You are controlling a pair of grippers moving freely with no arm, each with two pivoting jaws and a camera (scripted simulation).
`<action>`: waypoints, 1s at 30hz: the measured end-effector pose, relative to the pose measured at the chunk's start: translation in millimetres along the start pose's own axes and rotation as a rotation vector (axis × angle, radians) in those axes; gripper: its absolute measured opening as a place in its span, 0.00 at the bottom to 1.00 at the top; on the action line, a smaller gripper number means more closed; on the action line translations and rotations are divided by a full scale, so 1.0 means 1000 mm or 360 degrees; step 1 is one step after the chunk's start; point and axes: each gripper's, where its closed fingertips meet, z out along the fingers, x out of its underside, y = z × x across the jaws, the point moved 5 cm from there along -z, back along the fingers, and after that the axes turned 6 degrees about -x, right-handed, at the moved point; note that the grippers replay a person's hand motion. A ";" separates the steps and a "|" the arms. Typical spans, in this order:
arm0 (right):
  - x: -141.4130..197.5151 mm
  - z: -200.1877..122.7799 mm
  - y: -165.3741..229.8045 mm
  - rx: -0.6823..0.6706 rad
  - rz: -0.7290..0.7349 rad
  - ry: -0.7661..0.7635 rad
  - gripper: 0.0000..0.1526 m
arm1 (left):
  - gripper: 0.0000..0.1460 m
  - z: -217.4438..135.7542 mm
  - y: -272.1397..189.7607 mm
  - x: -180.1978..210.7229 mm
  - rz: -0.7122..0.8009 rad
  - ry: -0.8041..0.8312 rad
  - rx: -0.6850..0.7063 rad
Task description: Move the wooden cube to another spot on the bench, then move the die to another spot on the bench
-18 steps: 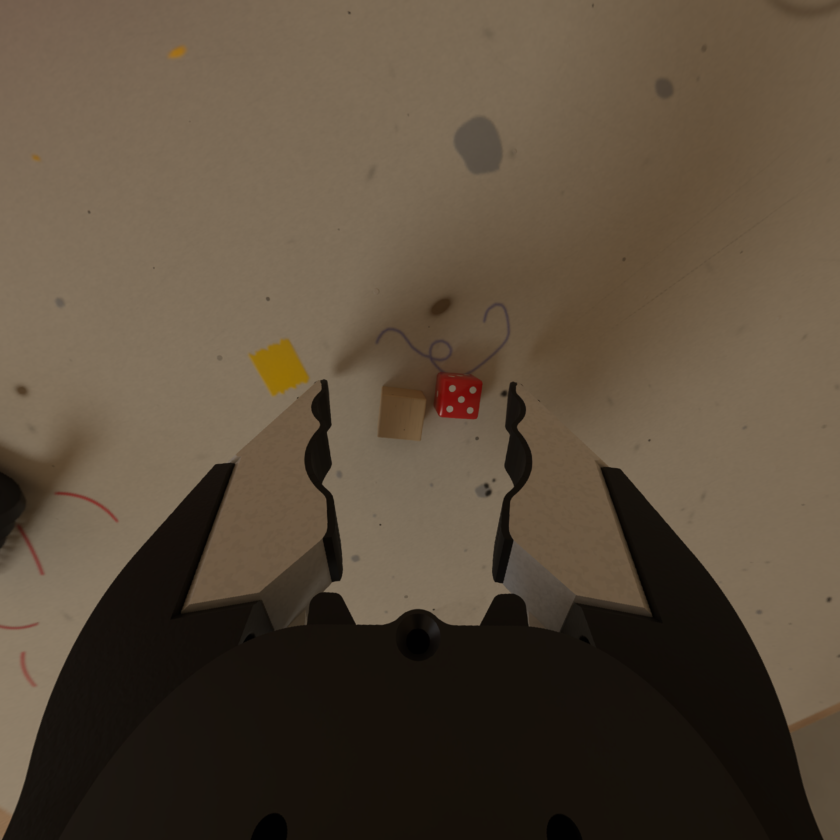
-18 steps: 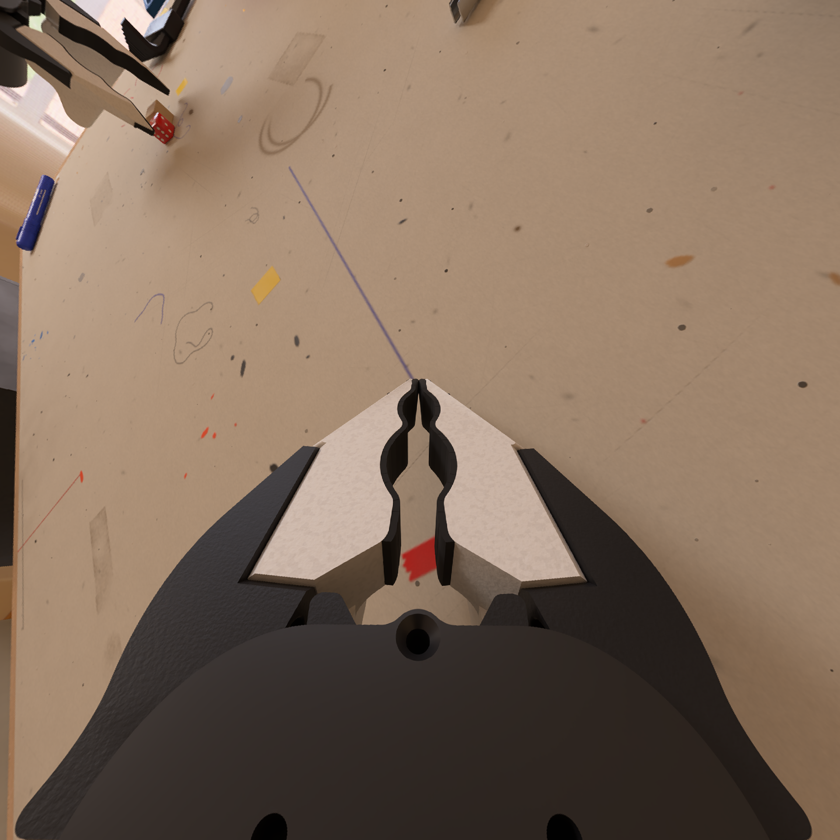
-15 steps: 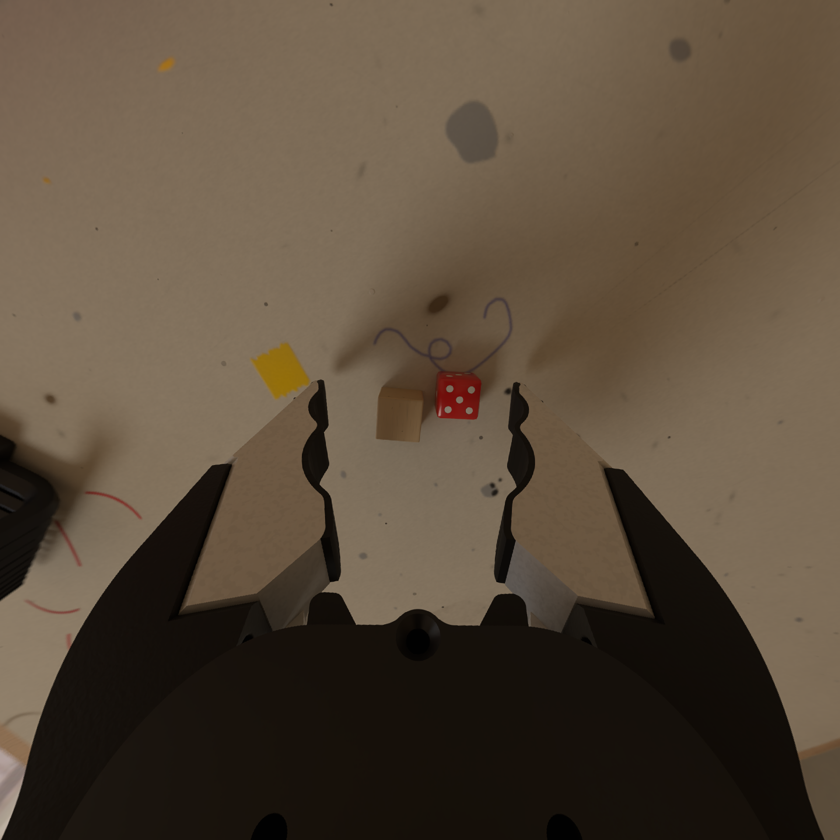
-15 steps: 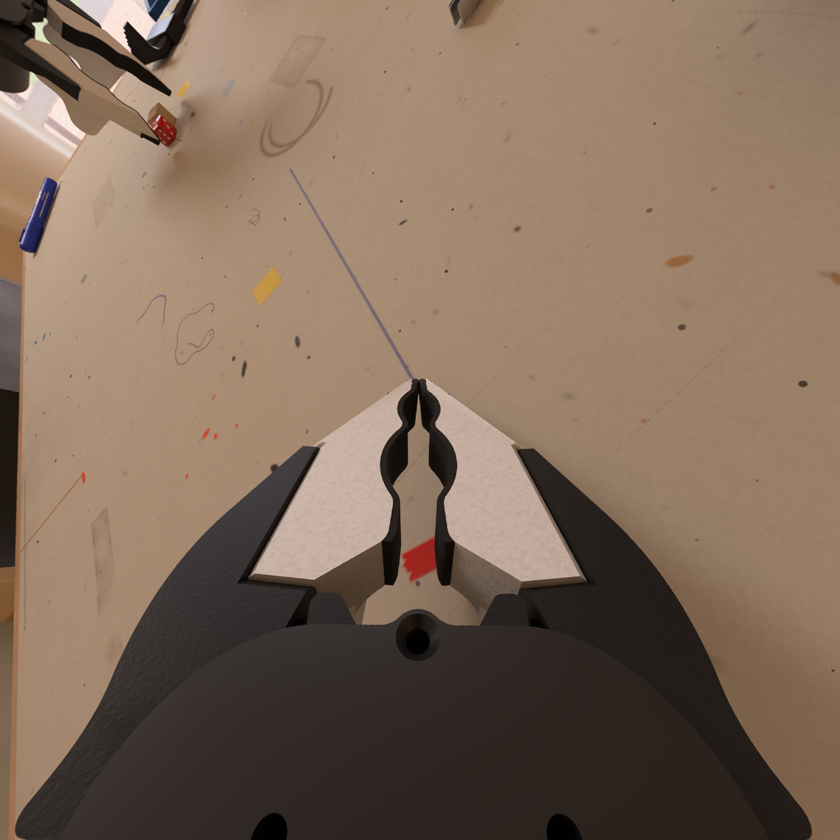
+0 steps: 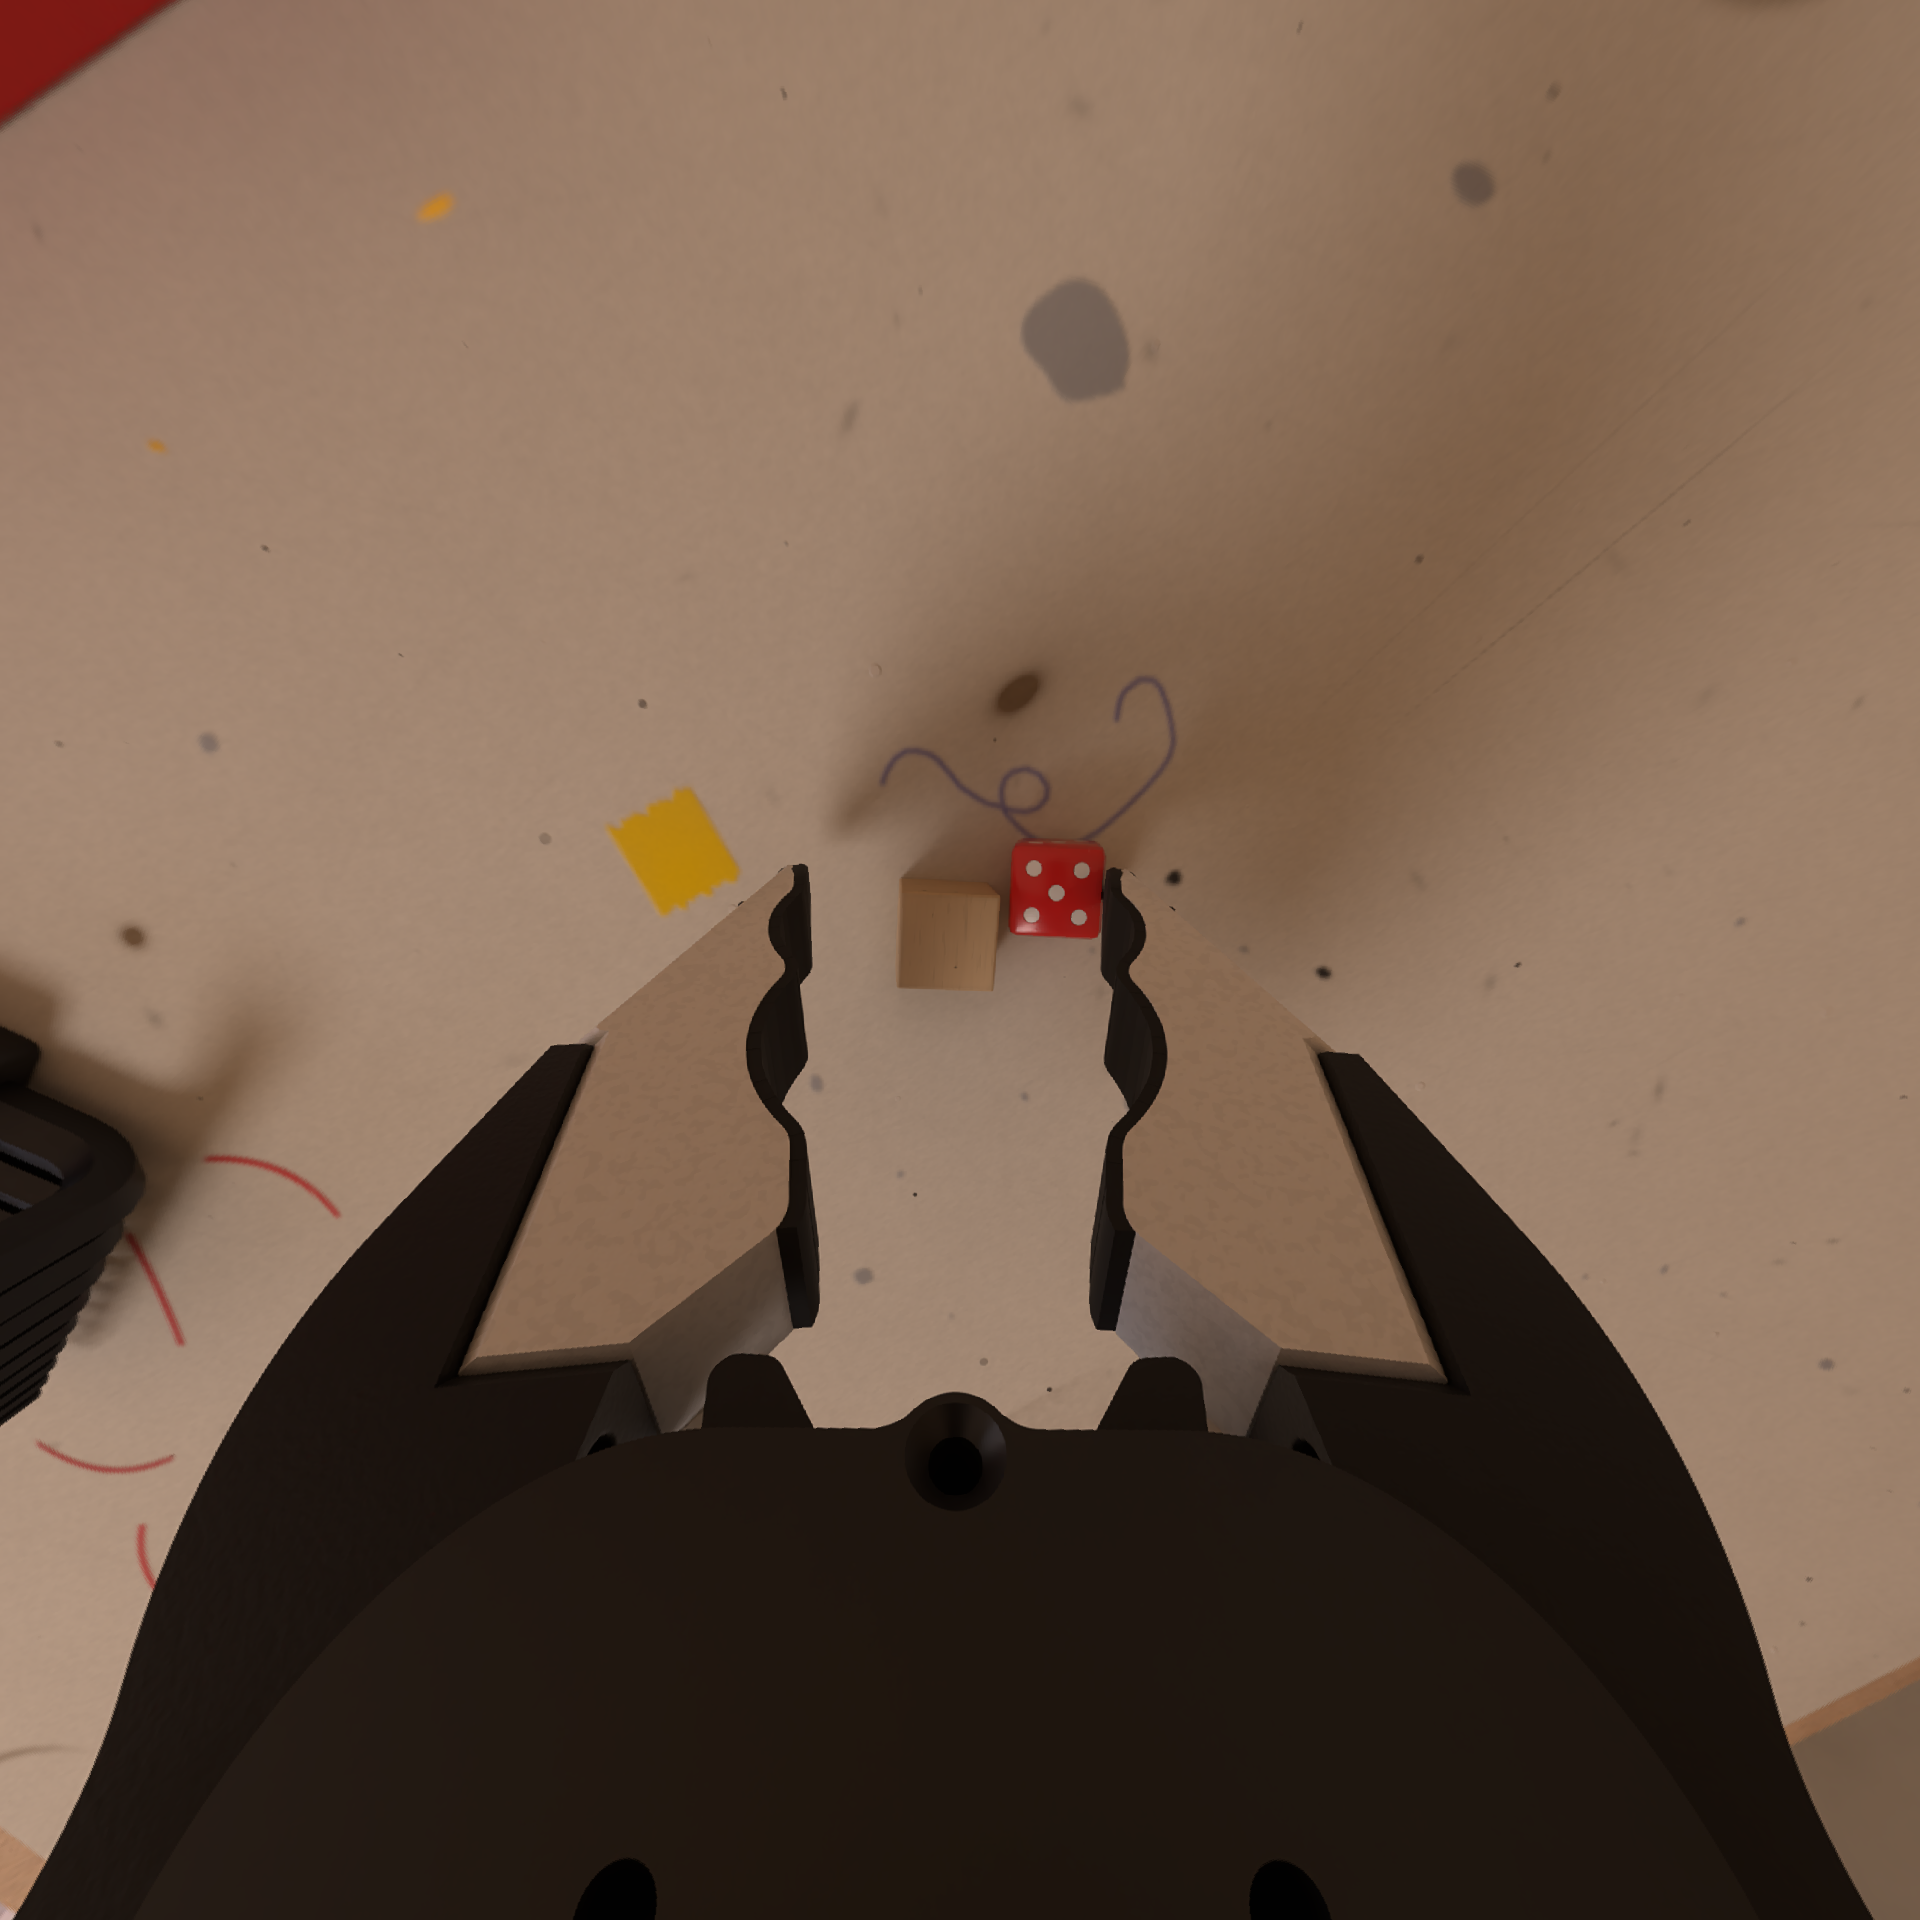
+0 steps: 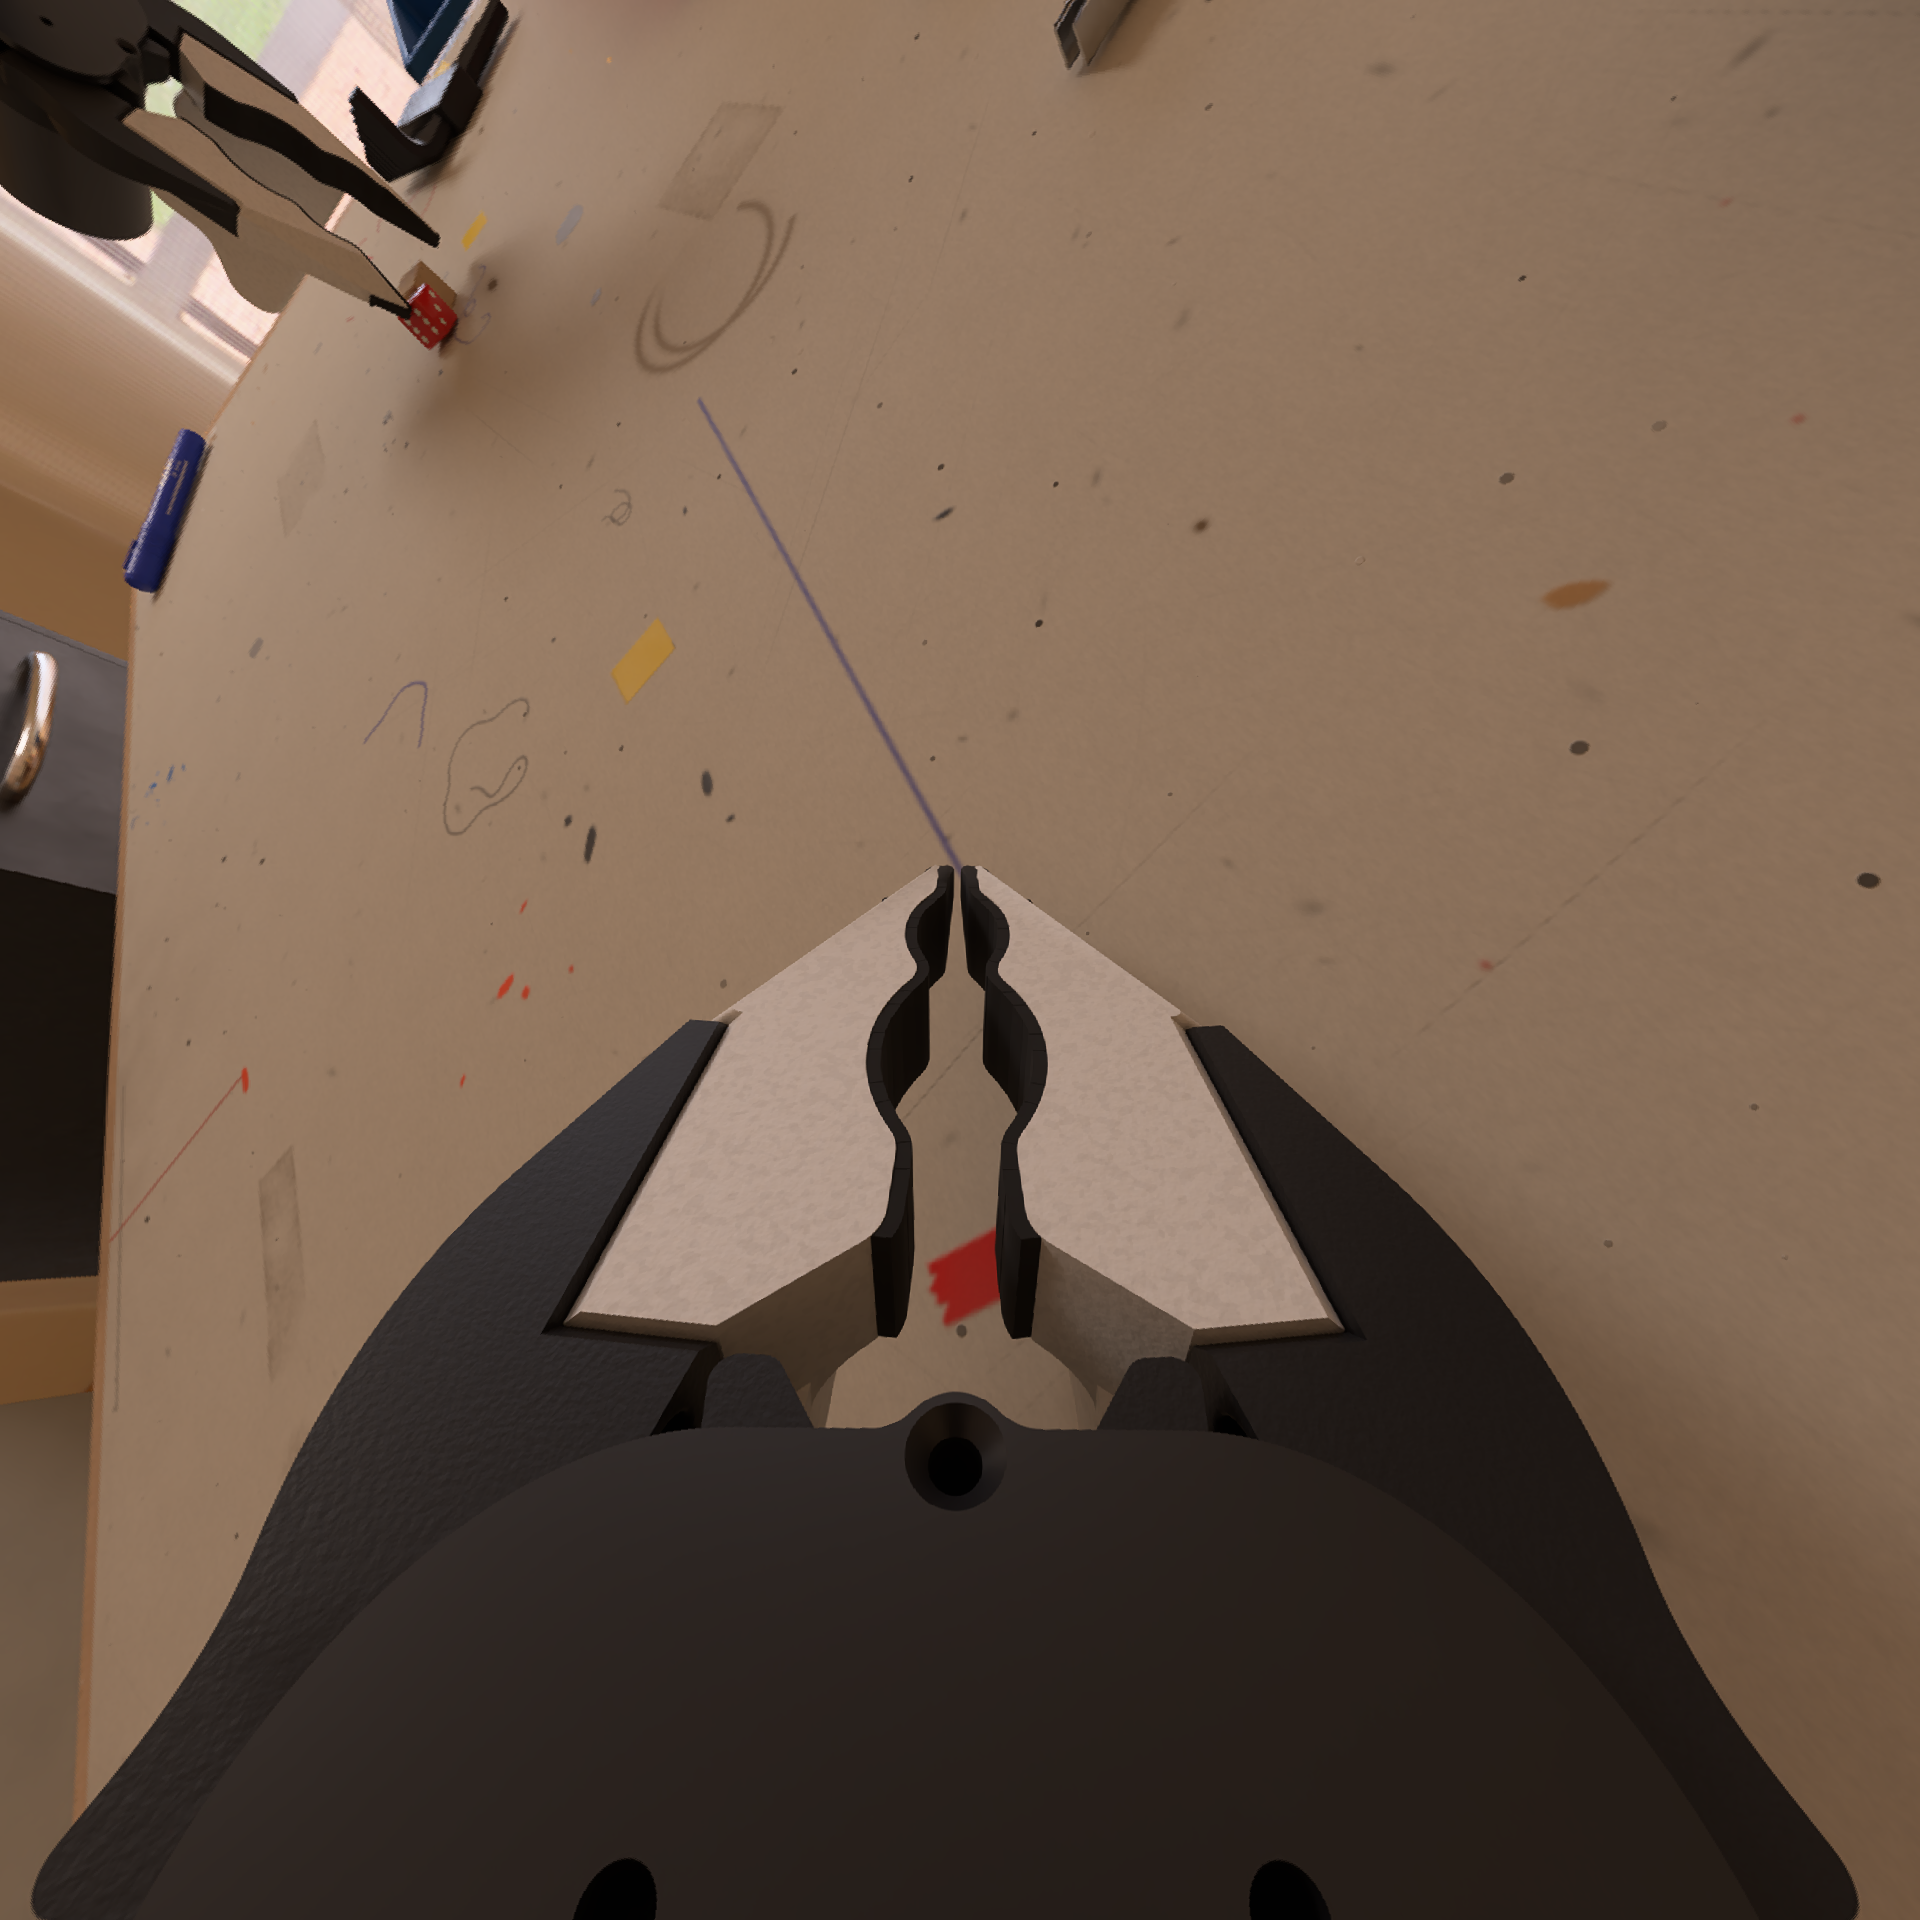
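Observation:
A small wooden cube [image 5: 948, 933] and a red die with white pips [image 5: 1056, 889] sit side by side on the bench, touching or nearly so. My left gripper [image 5: 954, 883] is open, its fingertips on either side of the pair; the right fingertip [image 5: 1114, 896] is at the die's right face, the left one apart from the cube. In the right wrist view the left gripper [image 6: 400, 272], cube [image 6: 428, 278] and die [image 6: 428, 317] show far off at the upper left. My right gripper [image 6: 956, 875] is shut and empty over the bench.
Yellow tape [image 5: 673, 850] lies left of the cube. A black ribbed object [image 5: 52, 1247] sits at the left edge. In the right wrist view a blue marker [image 6: 166, 509] lies by the bench's left edge, and dark tools [image 6: 426, 104] sit at the far end.
My left gripper has narrowed its opening and come closer to the cube and die, which now lie between its fingertips. The right gripper has not moved.

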 end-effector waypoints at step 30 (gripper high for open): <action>0.000 0.002 0.002 -0.0058 -0.0003 0.0011 0.01 | 0.13 -0.117 -0.058 -0.080 0.0217 -0.0517 -0.0075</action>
